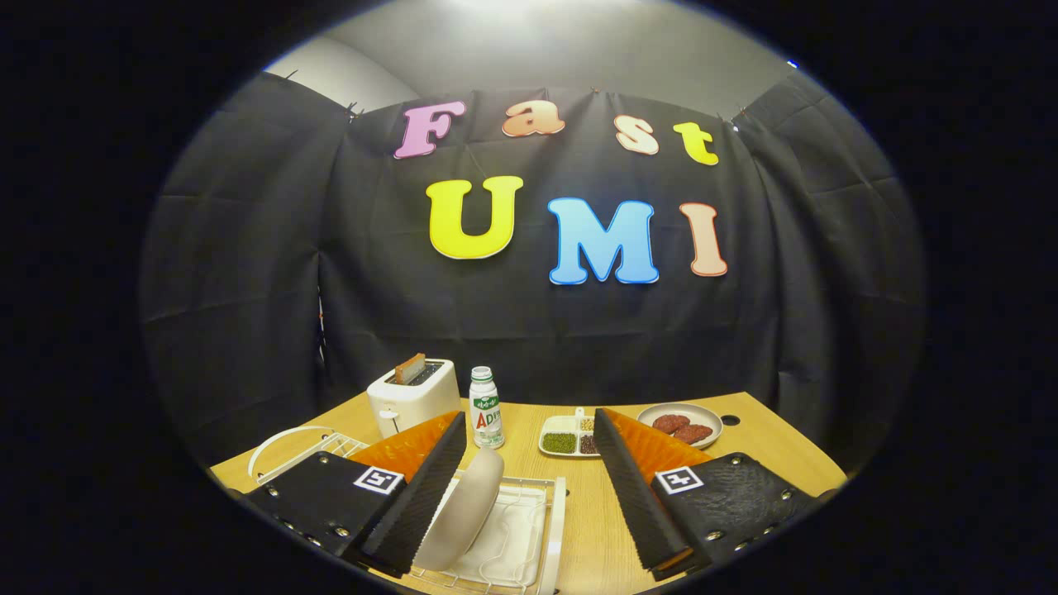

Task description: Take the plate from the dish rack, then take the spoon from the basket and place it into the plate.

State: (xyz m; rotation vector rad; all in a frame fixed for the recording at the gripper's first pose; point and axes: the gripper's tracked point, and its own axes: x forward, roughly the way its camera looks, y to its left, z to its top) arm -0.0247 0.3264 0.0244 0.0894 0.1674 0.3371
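A pale plate stands on edge in the white wire dish rack, just right of my left finger and close below me. My gripper is open, its fingers wide apart with nothing held between them. The plate lies between the fingers but nearer the left one; I cannot tell if that finger touches it. A white wire basket sits beyond the left finger, mostly hidden by it; its contents are hidden.
On the wooden table beyond the fingers stand a white toaster with a slice in it, a small bottle, a divided dish of grains and a round plate with dark patties.
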